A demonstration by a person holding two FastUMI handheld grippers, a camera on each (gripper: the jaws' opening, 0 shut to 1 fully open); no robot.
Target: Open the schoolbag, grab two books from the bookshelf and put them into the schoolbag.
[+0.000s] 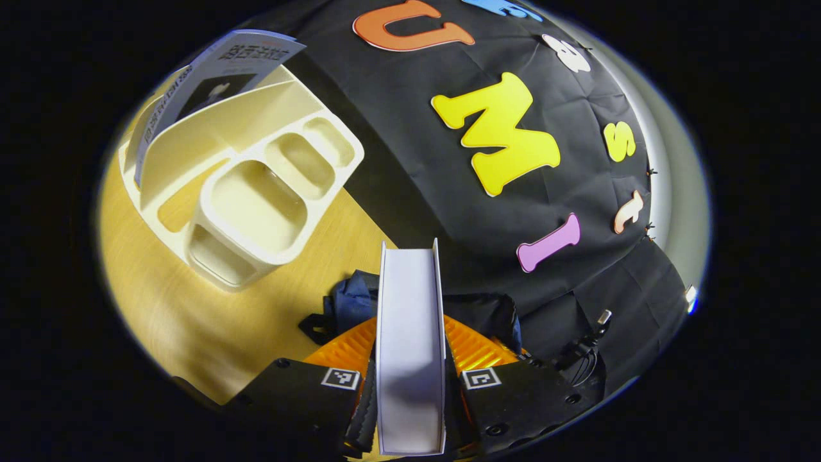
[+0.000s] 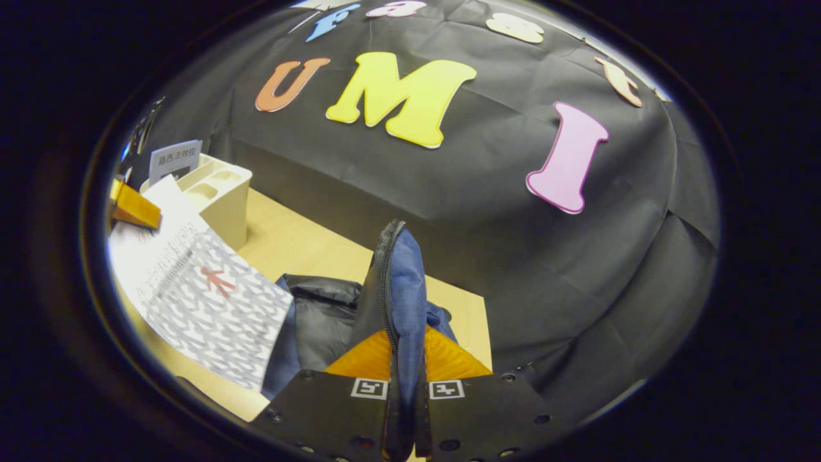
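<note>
- While my left gripper (image 1: 410,385) clamps a white-edged book (image 1: 410,333) seen page-edge on between both its fingers, I log the first book as lifted clear of the bookshelf and carried over the bag; it is not yet inside, as far as I can judge.
- Right gripper (image 2: 405,410): fingers pinched together on the zipper-edged flap (image 2: 397,301) of the blue schoolbag (image 2: 321,321), holding that flap upright. I take this as the opening step done and the mouth held open for loading.
- Schoolbag: slumped on the wooden table (image 2: 295,247), toward its back edge by the black cloth wall; in the left gripper view its dark blue fabric (image 1: 349,301) lies just beyond the held book.
- Held book, as the right gripper view has it: patterned cover with a small red figure (image 2: 205,295), tilted, its lower corner overlapping the bag's dark opening. Whether it touches the fabric I cannot tell.
- Bookshelf: a cream desktop organiser (image 1: 250,192) with open compartments, standing nearer the table's far left edge, apart from the bag.
- Second book (image 1: 218,77): pale cover with dark print, standing tilted in the organiser's rear slot, untouched by either tool.
- Remaining, by my reckoning: lower and release the first book into the bag, fetch the second from its slot, load it too.
</note>
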